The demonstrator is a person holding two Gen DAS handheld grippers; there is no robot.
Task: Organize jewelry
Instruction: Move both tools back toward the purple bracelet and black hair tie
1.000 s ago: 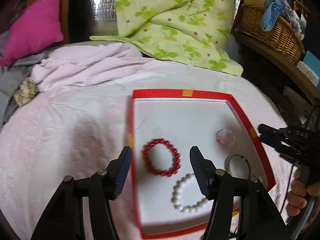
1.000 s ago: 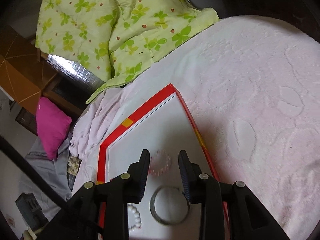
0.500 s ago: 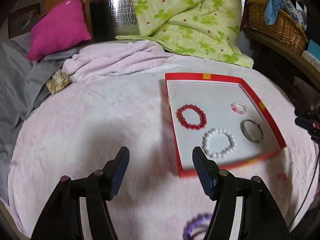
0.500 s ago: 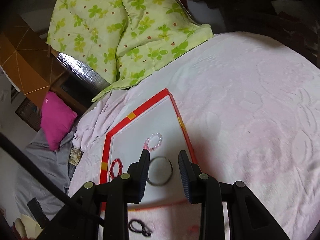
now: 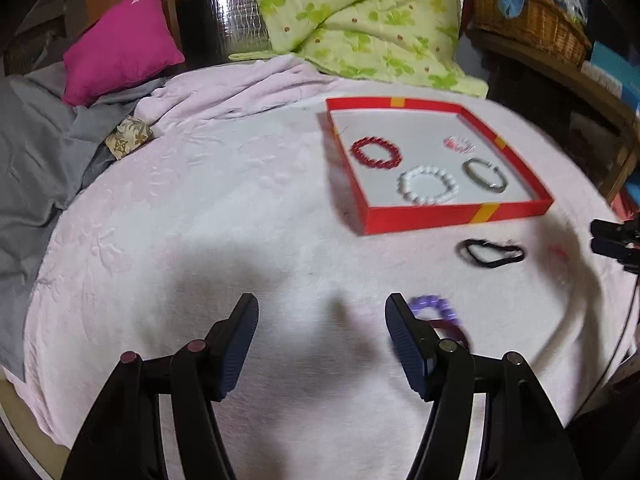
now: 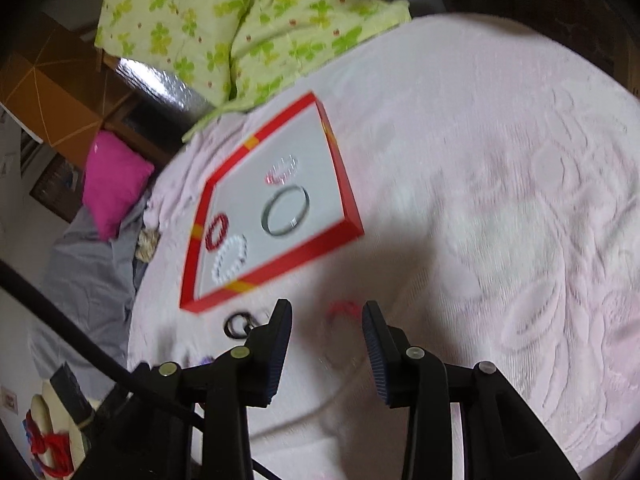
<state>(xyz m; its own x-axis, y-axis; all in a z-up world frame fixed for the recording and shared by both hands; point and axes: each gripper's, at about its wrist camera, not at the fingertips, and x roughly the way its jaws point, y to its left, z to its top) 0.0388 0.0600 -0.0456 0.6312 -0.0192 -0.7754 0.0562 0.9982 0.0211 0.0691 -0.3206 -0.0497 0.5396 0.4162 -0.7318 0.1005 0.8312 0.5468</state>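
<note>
- Left claw (image 5: 322, 320) gapes empty over the pink bedspread (image 5: 200, 216), purple bracelet (image 5: 434, 308) beside it.
- Right claw (image 6: 326, 316), just widening, holds nothing.
- Four bracelets lie in the red tray (image 5: 456, 214).

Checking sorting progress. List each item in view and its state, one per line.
Red tray: on the bed, holding four bracelets.
Red bead bracelet: in tray.
White pearl bracelet: in tray.
Metal bangle: in tray.
Pink bracelet: in tray.
Black hair tie: on the blanket, outside tray.
Purple bracelet: outside tray, beside the left fingers.
Red string piece: outside tray.
Left gripper: open, empty.
Right gripper: open, empty, just been opening.
</note>
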